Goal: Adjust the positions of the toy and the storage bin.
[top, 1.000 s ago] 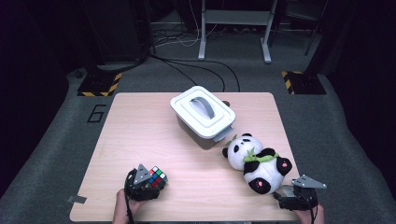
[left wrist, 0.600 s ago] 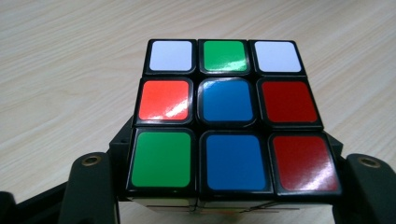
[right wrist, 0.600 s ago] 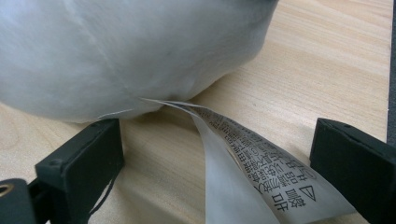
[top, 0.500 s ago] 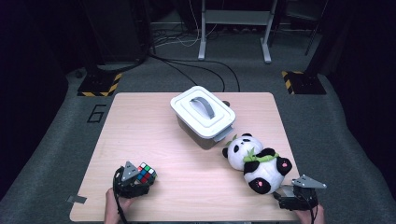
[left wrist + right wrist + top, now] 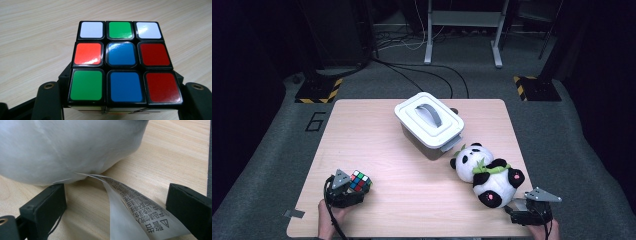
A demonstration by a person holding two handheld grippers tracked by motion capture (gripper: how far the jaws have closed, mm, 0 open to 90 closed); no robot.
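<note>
Gripping the multicoloured plastic puzzle cube (image 5: 123, 63) between its black jaws, the left gripper (image 5: 346, 187) sits at the pale wooden table's (image 5: 412, 170) 7 o'clock corner, a hand (image 5: 328, 220) behind it at the near edge. At 5 o'clock the right gripper (image 5: 532, 210) lies low, jaws spread wide around the printed white care tag (image 5: 135, 212) of the black-and-white plush panda (image 5: 487, 172). A white lidded plastic box with grey handle (image 5: 429, 122) stands near 12 o'clock.

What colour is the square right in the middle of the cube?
Blue. The puzzle cube shows it best in the left gripper view.
</note>
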